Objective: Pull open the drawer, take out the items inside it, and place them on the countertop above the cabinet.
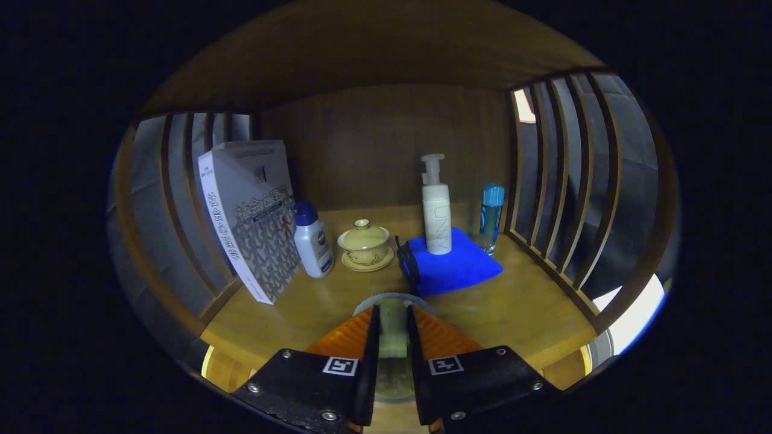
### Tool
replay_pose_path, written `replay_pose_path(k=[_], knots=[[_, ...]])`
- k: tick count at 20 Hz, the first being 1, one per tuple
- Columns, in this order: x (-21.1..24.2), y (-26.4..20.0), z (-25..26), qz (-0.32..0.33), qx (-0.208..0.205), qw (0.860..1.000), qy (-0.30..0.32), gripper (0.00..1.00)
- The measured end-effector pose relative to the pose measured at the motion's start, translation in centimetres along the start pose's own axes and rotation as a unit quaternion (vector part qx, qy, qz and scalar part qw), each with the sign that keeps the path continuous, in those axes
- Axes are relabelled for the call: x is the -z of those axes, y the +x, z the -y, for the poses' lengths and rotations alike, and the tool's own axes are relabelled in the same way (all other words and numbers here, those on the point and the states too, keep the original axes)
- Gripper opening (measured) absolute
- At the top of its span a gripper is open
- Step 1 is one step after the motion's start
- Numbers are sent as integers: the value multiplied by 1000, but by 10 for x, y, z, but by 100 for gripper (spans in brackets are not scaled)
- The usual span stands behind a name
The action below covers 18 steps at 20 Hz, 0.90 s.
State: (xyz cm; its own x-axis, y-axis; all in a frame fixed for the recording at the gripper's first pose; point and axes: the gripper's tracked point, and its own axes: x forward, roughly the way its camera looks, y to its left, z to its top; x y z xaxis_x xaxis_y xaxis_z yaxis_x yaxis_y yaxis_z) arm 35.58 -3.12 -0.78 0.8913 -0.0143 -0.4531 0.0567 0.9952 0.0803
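Countertop [338, 301] fills the lower middle of the frame, and at its near edge a pale round item [392, 337] sits between the fingers of the gripper [392, 319], which press on it from both sides. Beyond the fingers, mid-frame, stand a book [253, 217], small bottle [312, 240], lidded cup [364, 242], blue cloth [455, 265] bearing a pump bottle [436, 211], and blue-capped vial [491, 218].

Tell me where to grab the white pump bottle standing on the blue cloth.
Probably grip the pump bottle at mid-body, coming straight in from the front with fingers either side. It stands upright on the blue cloth, its body is a plain cylinder, and its sides look free. The gripper already pinches a small round item.
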Motion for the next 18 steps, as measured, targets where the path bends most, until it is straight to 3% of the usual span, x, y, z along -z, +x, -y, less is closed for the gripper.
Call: replay_pose_path(k=[5,11,18], knots=[[-11,4,-7,33,-2,999,-16,36],[-20,-25,-7,88,21,994,-63,96],[2,-91,-23,139,-2,988,-65,96]])
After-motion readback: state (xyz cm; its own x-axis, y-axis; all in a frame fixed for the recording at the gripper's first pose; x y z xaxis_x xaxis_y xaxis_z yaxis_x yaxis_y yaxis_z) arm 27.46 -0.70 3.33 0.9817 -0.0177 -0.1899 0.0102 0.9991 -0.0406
